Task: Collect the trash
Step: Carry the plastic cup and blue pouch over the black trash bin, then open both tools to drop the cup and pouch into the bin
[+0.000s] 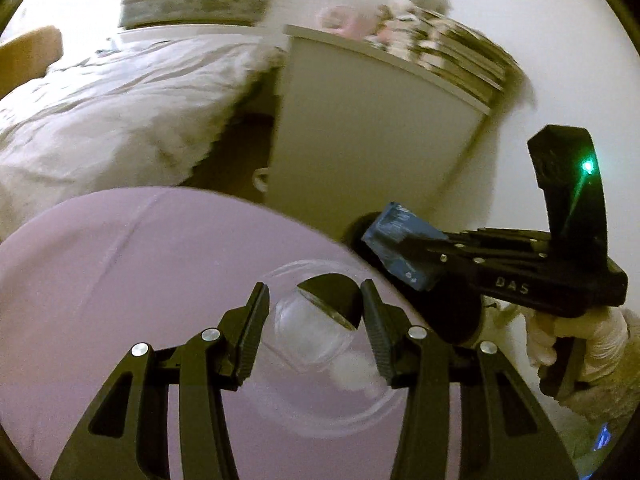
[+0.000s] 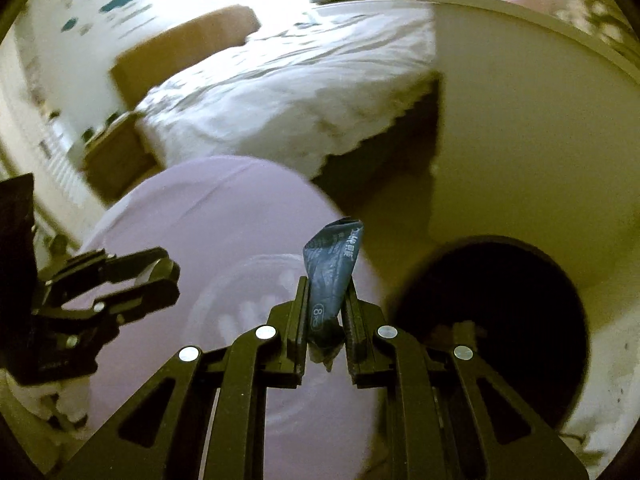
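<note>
My right gripper (image 2: 327,300) is shut on a blue plastic wrapper (image 2: 332,268) and holds it in the air beside the purple round table (image 2: 224,216); in the left wrist view the right gripper (image 1: 404,248) and the wrapper (image 1: 396,236) hang at the table's right edge, above a black round bin (image 1: 460,320). The bin's dark opening (image 2: 500,320) lies right of the wrapper. My left gripper (image 1: 314,312) is open over the table (image 1: 120,272), its fingers either side of a clear plastic lid or cup (image 1: 316,328) with a white wad (image 1: 352,368) beside it. The left gripper (image 2: 160,276) also shows at the left.
A bed with white bedding (image 1: 120,100) stands beyond the table. A white cabinet (image 1: 360,128) with stacked items on top stands right of the bed, against the wall. A wooden nightstand (image 2: 120,160) and cardboard box (image 2: 180,56) are at far left.
</note>
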`<state>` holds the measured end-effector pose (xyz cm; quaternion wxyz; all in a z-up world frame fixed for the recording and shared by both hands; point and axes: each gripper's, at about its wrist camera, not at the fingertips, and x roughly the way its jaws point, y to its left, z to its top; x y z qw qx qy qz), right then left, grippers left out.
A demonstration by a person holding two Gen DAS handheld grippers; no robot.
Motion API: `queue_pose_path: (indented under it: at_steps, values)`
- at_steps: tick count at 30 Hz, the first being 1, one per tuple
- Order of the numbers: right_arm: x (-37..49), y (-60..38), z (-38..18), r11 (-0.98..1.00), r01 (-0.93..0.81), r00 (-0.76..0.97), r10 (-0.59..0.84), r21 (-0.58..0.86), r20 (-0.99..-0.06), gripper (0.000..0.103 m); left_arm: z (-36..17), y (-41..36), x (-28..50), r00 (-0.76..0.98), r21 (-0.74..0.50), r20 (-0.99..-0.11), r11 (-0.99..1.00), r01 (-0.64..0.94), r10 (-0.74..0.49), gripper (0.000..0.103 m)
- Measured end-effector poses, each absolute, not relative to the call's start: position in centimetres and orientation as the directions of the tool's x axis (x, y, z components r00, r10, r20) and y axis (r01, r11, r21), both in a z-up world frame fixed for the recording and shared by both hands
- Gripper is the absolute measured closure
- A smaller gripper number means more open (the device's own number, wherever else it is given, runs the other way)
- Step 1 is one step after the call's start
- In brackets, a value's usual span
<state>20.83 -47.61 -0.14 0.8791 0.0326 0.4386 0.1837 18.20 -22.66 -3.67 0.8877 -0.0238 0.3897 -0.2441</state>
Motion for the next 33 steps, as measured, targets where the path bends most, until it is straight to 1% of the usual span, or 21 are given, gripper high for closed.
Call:
queue_pose_path:
  at_steps: [10,16,33]
  values:
    - [20.7,-56.3,-3.1,0.962,-0.124,0.551,0.270,0.243,-0.790,0.087,-5.0,-31.3,20.0,0.493,-0.251,-0.688,0.813,0.526,-0.532,0.056]
    - [20.7,-59.3,-5.1,0.967,-0.057,0.544,0.240,0.250,-0.804,0.087,-5.9,-34.4,20.1,0.453,-0.259,-0.690,0.777,0.574,-0.565,0.056]
    - [21.6,-61.8,-8.4,0.966,0.033,0.517,0.205,0.258,-0.831,0.086,-8.2,-38.1,21.6,0.398,-0.254,-0.722,0.752,0.609,-0.566,0.056]
